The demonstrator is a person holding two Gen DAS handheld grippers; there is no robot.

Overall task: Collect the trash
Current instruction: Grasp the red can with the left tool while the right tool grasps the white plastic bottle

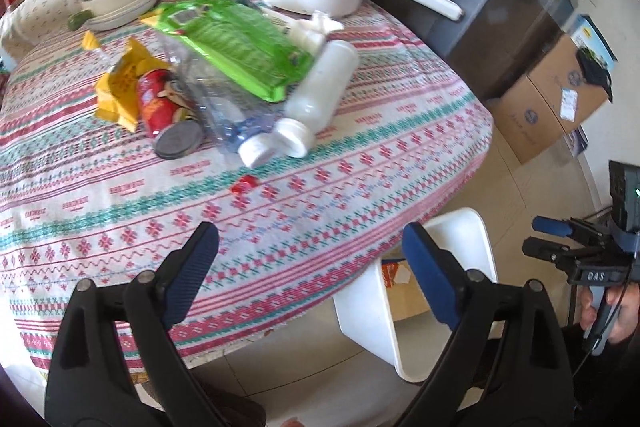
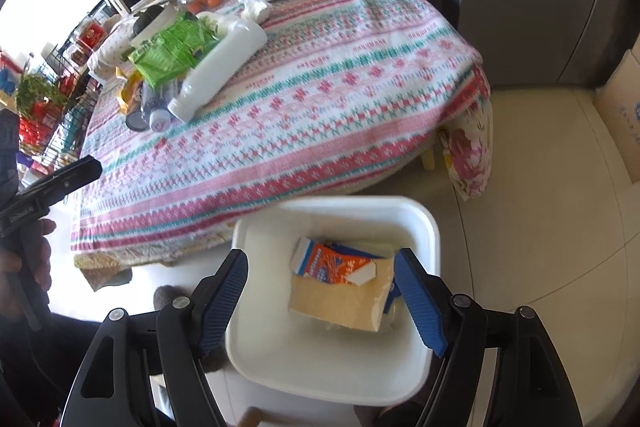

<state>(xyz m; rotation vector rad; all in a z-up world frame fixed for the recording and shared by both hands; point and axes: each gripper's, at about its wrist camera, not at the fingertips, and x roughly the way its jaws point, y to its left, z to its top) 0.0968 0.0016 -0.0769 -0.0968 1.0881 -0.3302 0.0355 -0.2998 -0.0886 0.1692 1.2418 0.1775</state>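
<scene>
White bin (image 2: 424,227) on the floor by the table's (image 1: 360,163) edge holds cartons (image 2: 332,263); right gripper (image 2: 320,267) gapes empty above it. Left gripper (image 1: 310,239), also spread, hovers over the tablecloth; wrappers (image 1: 236,43) remain mid-table.

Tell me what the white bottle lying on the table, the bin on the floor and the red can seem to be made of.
White bottle: likely matte, slightly translucent plastic; soft sheen, screw cap. Bin: probably smooth glossy moulded plastic, with rounded corners and an even white colour. Red can: printed body with a dull grey, metal-looking end; body could be card or metal.
</scene>
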